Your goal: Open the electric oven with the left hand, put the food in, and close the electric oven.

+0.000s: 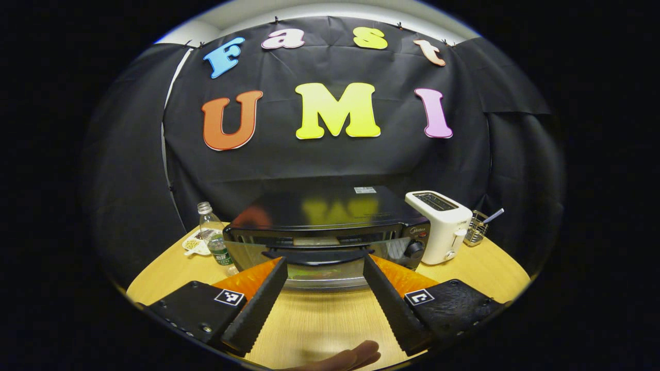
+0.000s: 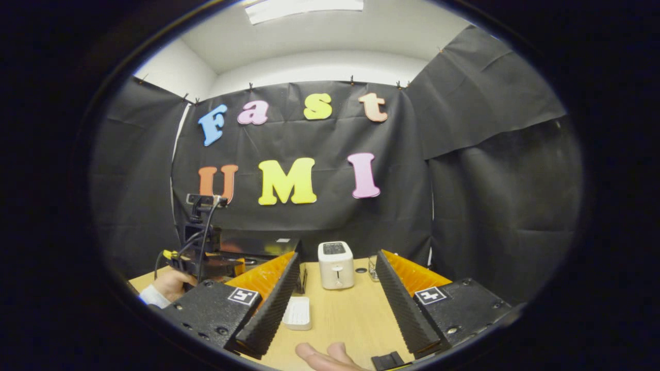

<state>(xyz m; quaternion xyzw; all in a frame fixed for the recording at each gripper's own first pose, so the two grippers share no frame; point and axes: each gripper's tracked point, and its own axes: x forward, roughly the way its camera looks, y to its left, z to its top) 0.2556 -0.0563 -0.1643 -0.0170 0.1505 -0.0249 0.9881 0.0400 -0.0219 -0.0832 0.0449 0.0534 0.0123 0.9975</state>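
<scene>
The black electric oven with a glass door (image 1: 326, 242) stands at the back of the pale wooden table (image 1: 319, 319), door closed, dead ahead of the left gripper (image 1: 325, 268), whose jaws stand wide apart and empty. The door's dark bar handle (image 1: 317, 255) runs crosswise between the fingertips, just beyond them — so a straight advance should bring them onto it. The right gripper (image 2: 337, 278), also spread and holding nothing, points past a white toaster (image 2: 335, 265), with the oven off to its left, so the left one is nearer.
</scene>
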